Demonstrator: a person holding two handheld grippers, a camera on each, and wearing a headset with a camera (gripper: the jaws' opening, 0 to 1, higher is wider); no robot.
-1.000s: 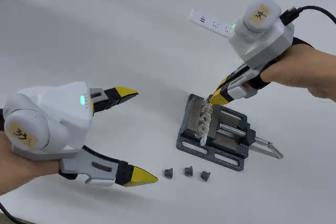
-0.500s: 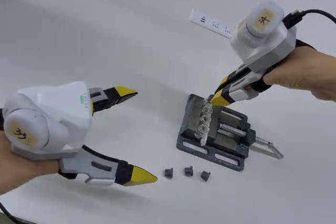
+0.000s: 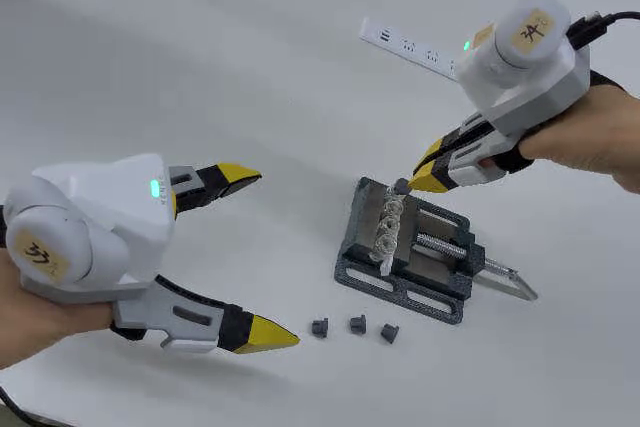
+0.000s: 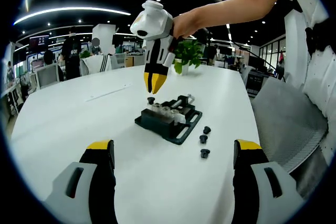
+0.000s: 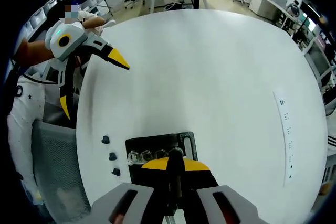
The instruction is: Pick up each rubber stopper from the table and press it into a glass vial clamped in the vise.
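On the white table (image 3: 200, 47) a dark vise (image 3: 440, 272) stands right of centre, with a row of clear glass vials (image 3: 383, 235) clamped upright between its plates. The vial at the far end of the row carries a dark rubber stopper (image 3: 400, 185) on its mouth. The right gripper (image 3: 420, 185) points down at it, its yellow-tipped jaws closed together with nothing between them. The tips are just beside and above the stopper; the left gripper view shows a thin gap there, though whether they touch cannot be told for sure. Three more loose stoppers (image 3: 357, 325) lie in a short row on the table just near of the vise. The left gripper (image 3: 255, 255) hovers at the near left, well apart from the vise, its jaws spread wide and empty. A tan sticker (image 3: 40, 255) on its round cap reads "33". The right gripper's cap bears a similar sticker (image 3: 535, 27) with a handwritten mark that cannot be read surely. A white power strip (image 3: 410, 45) lies at the far side.
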